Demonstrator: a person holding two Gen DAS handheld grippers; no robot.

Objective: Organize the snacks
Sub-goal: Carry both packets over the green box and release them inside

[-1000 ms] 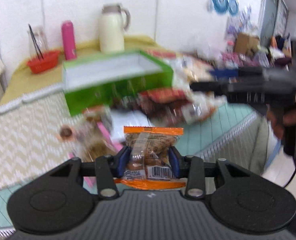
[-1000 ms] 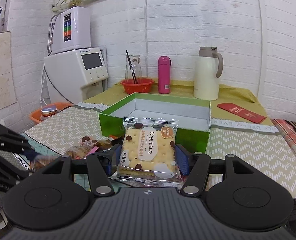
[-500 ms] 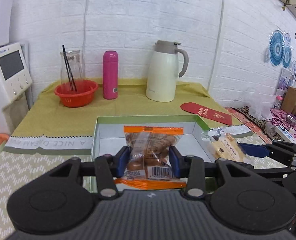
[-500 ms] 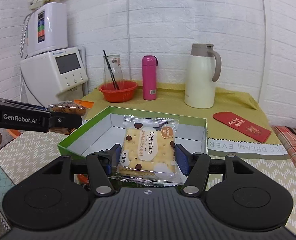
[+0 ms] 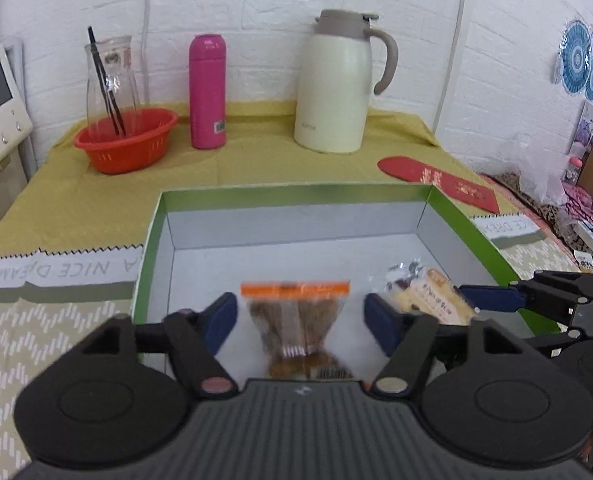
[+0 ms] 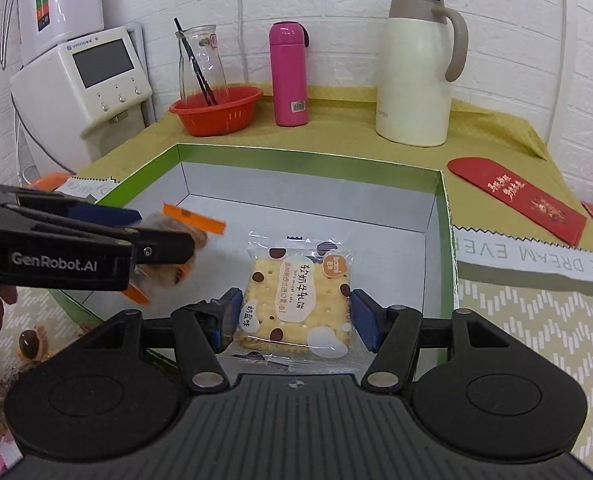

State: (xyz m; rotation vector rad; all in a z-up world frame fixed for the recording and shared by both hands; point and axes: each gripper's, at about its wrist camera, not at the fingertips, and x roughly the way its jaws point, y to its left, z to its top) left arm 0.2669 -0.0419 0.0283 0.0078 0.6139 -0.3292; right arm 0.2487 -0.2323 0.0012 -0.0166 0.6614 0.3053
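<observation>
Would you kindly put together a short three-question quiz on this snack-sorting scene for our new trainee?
1. True or false: the left claw pads press on the orange-sealed snack packet.
2. Which item stands between the red basket and the cream thermal jug? A) pink bottle B) glass carafe C) red envelope
3. Fill in: the cracker packet between the right claw pads hangs over the green ____.

Key:
1. False. The jaws are opening and the pads stand clear of the packet.
2. A, the pink bottle.
3. Box. The right jaws are also opening.
</observation>
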